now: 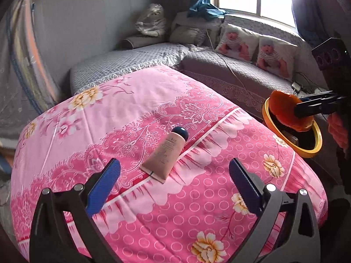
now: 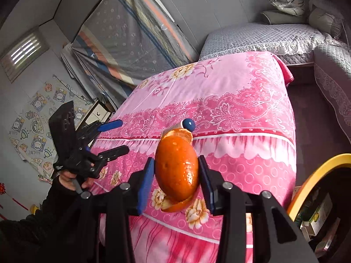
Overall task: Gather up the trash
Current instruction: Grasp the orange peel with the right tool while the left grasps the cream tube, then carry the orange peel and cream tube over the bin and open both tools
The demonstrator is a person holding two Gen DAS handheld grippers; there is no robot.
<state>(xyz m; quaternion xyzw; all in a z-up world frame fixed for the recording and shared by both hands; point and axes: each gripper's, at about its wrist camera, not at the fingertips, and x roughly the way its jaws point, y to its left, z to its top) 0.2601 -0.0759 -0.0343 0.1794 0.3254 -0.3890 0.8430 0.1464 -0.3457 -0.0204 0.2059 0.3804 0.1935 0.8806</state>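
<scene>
Right claw (image 2: 176, 178): we see its blue pads pinching an orange peel (image 2: 176, 171) from both sides, held above the rim of the yellow bin (image 1: 291, 131), which stands just beside the pink bedspread (image 1: 131, 114). Left claw (image 1: 174, 174): we find it spread wide and holding nothing, low over the bedspread. Between and just ahead of its pads (image 1: 103, 188) lies a tube (image 1: 164, 154), dark cap pointing away, flat on the cloth.
</scene>
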